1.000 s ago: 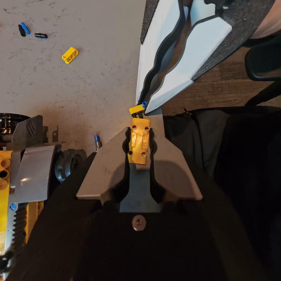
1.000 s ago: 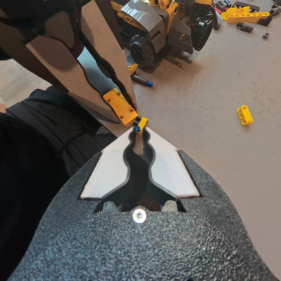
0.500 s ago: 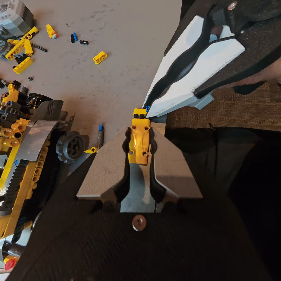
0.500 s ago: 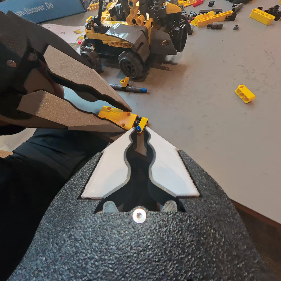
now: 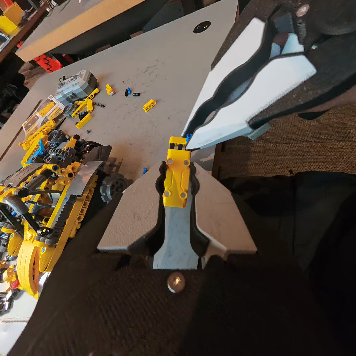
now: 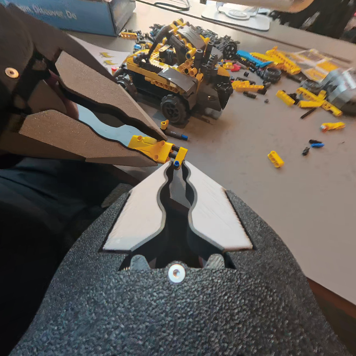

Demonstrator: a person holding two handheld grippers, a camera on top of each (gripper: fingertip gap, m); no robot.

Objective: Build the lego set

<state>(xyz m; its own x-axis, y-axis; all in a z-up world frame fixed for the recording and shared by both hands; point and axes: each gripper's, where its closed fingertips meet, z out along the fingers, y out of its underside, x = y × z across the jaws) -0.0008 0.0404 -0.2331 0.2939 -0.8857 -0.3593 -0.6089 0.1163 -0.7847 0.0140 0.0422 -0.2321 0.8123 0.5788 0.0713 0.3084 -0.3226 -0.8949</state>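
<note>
Both hand-held grippers have lifted and tilted since 0.5 s ago, so the views now look farther across the bench [image 5: 146, 63], while the 2 parts between them stay joined.

Left hand-held gripper [image 5: 178, 173] is clamped on a yellow panel [image 5: 176, 181], which lies lengthwise between its grey fingers, above the near bench edge. Right hand-held gripper [image 6: 176, 164], with white fingers, is closed on a small yellow connector [image 6: 181, 153] carrying a blue pin [image 6: 176, 163]. 2 black pins [image 6: 174, 151] bridge connector and panel, and a gap shows between them, so they look only partly seated.

To finish the press well, I judge both parts should be kept on 1 line and pushed straight along the pins, with no twist; the right grip is at the very fingertips and could slip.

Beyond them on the bench sit a yellow and grey model vehicle [image 6: 183, 81], a grey axle with a blue tip [image 6: 176, 134] just beside its wheel, a loose yellow beam [image 6: 275, 159] well apart, and scattered yellow pieces farther off.
</note>
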